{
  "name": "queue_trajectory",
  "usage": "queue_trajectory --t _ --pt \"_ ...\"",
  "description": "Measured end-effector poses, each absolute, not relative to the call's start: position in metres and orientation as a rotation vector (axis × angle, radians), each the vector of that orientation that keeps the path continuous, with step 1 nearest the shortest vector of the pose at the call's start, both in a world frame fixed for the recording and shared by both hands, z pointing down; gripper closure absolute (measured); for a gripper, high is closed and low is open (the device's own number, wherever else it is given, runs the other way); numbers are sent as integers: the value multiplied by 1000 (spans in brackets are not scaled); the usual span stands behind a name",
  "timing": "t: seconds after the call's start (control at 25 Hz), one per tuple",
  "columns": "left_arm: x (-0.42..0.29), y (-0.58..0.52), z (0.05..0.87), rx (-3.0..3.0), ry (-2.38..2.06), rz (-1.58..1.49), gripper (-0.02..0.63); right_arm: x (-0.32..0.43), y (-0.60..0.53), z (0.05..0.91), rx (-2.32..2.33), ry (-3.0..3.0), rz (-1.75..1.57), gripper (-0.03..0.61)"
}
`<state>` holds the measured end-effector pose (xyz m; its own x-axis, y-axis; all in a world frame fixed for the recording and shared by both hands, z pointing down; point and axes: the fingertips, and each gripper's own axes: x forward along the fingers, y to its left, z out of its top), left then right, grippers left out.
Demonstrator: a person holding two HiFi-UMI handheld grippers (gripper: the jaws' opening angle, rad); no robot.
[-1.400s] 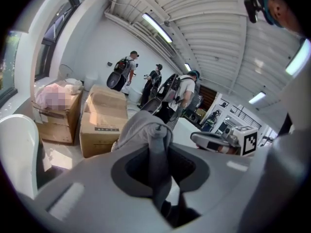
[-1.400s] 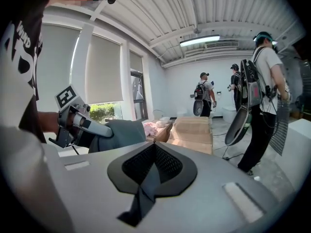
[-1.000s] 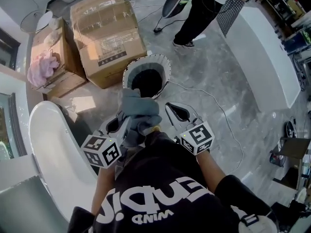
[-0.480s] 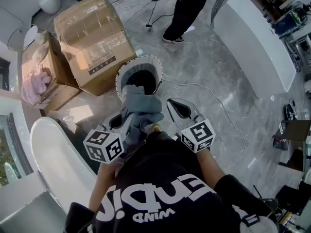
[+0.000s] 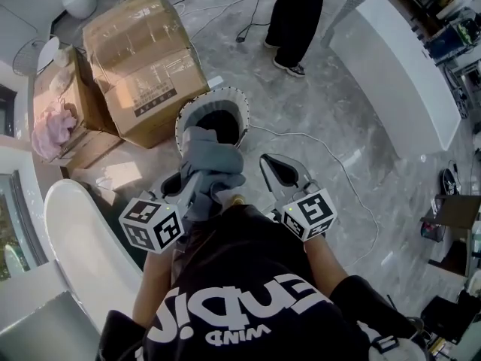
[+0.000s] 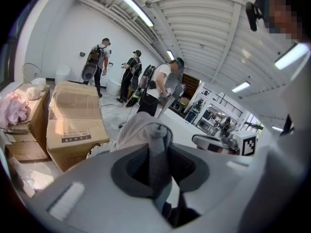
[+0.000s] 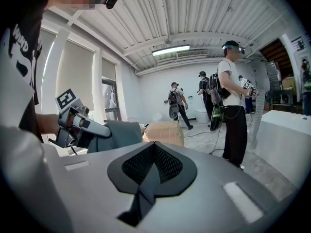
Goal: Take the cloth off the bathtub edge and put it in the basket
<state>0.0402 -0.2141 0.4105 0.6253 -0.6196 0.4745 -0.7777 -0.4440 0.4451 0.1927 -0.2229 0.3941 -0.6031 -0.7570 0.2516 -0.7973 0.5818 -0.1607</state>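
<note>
The left gripper [image 5: 194, 189] has its fingers clamped on the grey cloth [image 5: 213, 156]. The cloth is bunched up and held in the air at the near side of the basket [image 5: 245, 113]. Seen from above, it covers the basket's near rim. The basket stands on the floor [image 5: 338, 126], and its inside is dark. The right gripper [image 5: 276, 170] is also near the basket, to the right of the cloth and not touching it. Its fingers are together with nothing between them. A big cardboard box [image 5: 143, 51] sits just left of the basket.
</note>
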Motion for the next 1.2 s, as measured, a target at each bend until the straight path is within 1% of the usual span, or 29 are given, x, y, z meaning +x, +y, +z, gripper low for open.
queue_trajectory --t 0.52,1.0,1.2 --pt "33 -297 361 2270 -1120 197 548 179 -290 386 1306 -2680 384 569" --pt "25 -387 351 2329 -1059 200 548 161 -374 379 1351 -2671 346 569" --pt "19 -412 359 2328 -1032 202 547 153 -396 386 1365 -2655 359 569"
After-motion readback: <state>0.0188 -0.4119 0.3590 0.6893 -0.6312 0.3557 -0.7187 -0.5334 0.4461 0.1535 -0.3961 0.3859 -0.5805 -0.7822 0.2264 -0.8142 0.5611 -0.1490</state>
